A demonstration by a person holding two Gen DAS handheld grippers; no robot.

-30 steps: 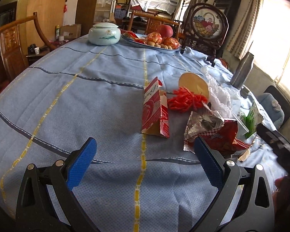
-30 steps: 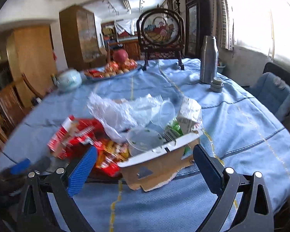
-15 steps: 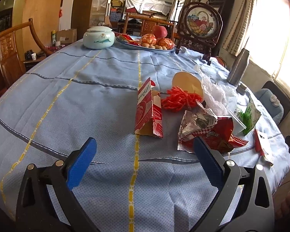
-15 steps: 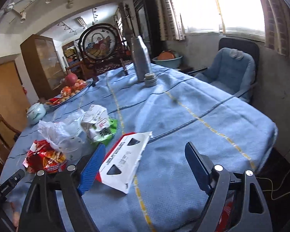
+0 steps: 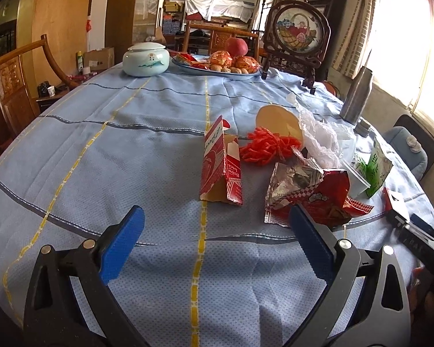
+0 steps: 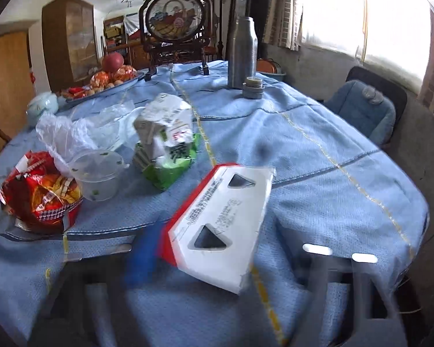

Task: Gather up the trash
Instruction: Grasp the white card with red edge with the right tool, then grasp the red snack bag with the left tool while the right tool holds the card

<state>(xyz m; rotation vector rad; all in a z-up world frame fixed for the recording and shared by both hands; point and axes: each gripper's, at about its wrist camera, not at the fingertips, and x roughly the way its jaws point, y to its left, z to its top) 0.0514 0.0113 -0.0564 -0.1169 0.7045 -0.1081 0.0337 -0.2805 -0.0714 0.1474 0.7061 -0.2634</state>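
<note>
Trash lies on a blue tablecloth point(image 5: 130, 150). In the left wrist view a torn red carton point(image 5: 221, 164), a red net point(image 5: 263, 147) and a red snack bag point(image 5: 312, 199) lie ahead of my open, empty left gripper point(image 5: 217, 243). In the right wrist view a flat white-and-red carton point(image 6: 225, 225) lies on the cloth between the blurred jaws of my right gripper point(image 6: 211, 248). Beyond it are a green-and-white pack point(image 6: 167, 144), a clear plastic cup point(image 6: 97, 173), a plastic bag point(image 6: 63, 136) and the snack bag point(image 6: 40, 193).
A steel flask point(image 6: 241, 52) and its cap point(image 6: 253, 86) stand at the far right. A fruit plate point(image 5: 217, 63), a ceramic jar point(image 5: 145, 59) and a framed screen point(image 5: 296, 34) stand at the back. A blue-cushioned chair point(image 6: 364, 107) is beside the table.
My right gripper swung from over the trash pile to the table's right side, and the white carton now lies flat between its jaws. The left gripper has barely moved.
</note>
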